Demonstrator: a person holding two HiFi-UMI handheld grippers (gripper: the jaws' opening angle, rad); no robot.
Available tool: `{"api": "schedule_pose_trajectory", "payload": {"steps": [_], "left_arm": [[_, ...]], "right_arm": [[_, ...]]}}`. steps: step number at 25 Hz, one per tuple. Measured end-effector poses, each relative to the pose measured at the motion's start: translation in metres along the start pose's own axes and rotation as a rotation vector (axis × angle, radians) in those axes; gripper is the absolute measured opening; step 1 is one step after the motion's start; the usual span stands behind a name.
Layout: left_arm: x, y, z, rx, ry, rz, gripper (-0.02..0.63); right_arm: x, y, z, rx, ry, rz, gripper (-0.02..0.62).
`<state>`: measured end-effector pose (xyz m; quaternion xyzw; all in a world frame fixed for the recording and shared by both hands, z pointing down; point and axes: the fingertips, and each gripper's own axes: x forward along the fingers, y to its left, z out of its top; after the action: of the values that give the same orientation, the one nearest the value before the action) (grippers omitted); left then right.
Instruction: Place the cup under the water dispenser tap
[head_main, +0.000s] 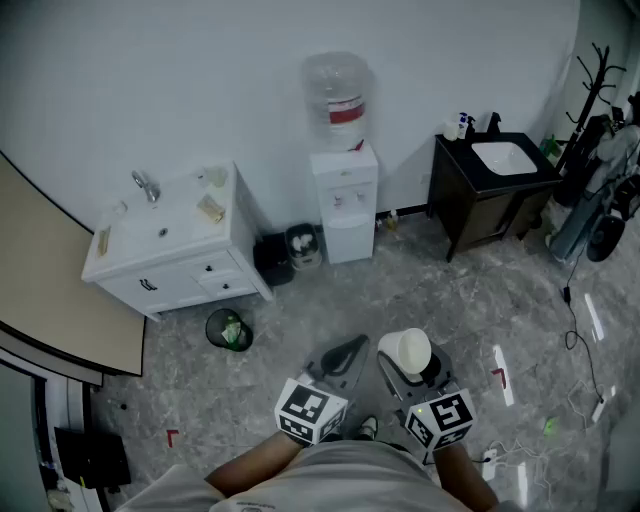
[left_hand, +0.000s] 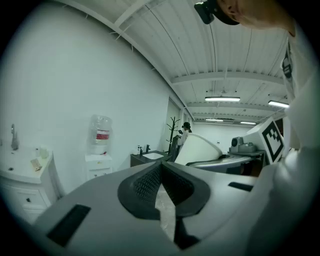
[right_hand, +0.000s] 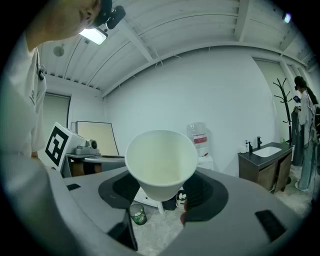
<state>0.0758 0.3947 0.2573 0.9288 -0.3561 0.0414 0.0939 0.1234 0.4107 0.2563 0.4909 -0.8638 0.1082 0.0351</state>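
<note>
Between the jaws of the right hand-held gripper (head_main: 412, 368) (right_hand: 162, 197): white tapered paper cup (head_main: 406, 348) (right_hand: 161, 161) (left_hand: 199, 149), carried clear of the floor, just in front of the person holding the grippers. Mouth up and tipped back toward that gripper's camera; plain white inside. Jaws set wide, dark pads closed against the lower body of the cup on both sides.

Just beside it, on the left: left hand-held gripper (head_main: 355, 348) (left_hand: 160, 169), jaws brought together at the tips, nothing between them. Both grippers roughly level, pointed toward the far wall.

Well apart from the cup, against the white wall: white floor-standing water dispenser (head_main: 345, 205) (right_hand: 200, 147) (left_hand: 99, 160), with clear bottle with red label (head_main: 337, 95) on top. Cup not under the tap; open stretch of grey marbled floor (head_main: 420, 290) between the two.

Left of the dispenser and just beside it: black box-shaped bin (head_main: 271, 259) and small round bin with a light liner (head_main: 303, 245). Further left: white vanity cabinet with basin and chrome tap (head_main: 190, 275). Near its front corner, on the floor: round green-tinted waste bin (head_main: 228, 330).

Right of the dispenser: dark cabinet with a white inset sink (head_main: 470, 205), small bottles at its back edge. Beyond that, at the right edge of the head view: black coat stand (head_main: 592, 75). Second person (right_hand: 302, 107) standing near the stand, seen in the right gripper view.
</note>
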Motion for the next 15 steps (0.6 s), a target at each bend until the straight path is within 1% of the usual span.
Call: {"api": "schedule_pose_trajectory", "payload": {"steps": [8, 15], "left_arm": [[0.004, -0.008, -0.008, -0.007, 0.012, 0.011, 0.006], [0.007, -0.013, -0.011, -0.012, 0.028, 0.041, 0.006]], "right_arm": [[-0.004, -0.004, -0.006, -0.006, 0.012, 0.019, 0.272], [-0.008, -0.007, -0.01, -0.026, 0.04, 0.051, 0.273]]}}
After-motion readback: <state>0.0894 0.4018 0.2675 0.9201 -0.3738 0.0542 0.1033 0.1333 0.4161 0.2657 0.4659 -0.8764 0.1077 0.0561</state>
